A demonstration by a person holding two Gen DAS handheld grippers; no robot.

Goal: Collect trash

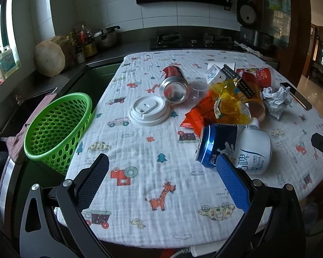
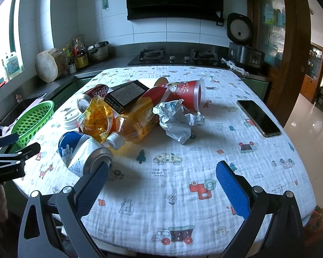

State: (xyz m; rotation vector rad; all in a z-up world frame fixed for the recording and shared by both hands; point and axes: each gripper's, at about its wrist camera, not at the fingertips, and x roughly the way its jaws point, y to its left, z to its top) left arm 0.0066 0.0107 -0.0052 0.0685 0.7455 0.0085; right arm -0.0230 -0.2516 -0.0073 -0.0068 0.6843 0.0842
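Observation:
Trash lies in a heap on the patterned tablecloth [image 1: 152,142]: a blue-and-white can [image 1: 234,146] on its side, a red can [image 1: 174,83], a white cup lid [image 1: 148,110], a yellow wrapper [image 1: 230,101], an orange packet [image 1: 196,116], a red paper cup [image 1: 258,76], crumpled paper [image 1: 276,97]. A green perforated basket [image 1: 58,126] stands tilted at the table's left edge. My left gripper [image 1: 162,167] is open and empty over the cloth, its right finger beside the blue can. My right gripper [image 2: 162,173] is open and empty, short of the blue can [image 2: 84,150], bottle [image 2: 133,126] and crumpled paper [image 2: 178,120].
A black phone [image 2: 258,118] lies on the table's right side. A black box [image 2: 127,95] rests on the heap. Behind the table run a counter with a stove [image 2: 174,57], a pot, bottles, a wood block [image 2: 48,64] and a rice cooker [image 2: 243,49]. A sink lies left.

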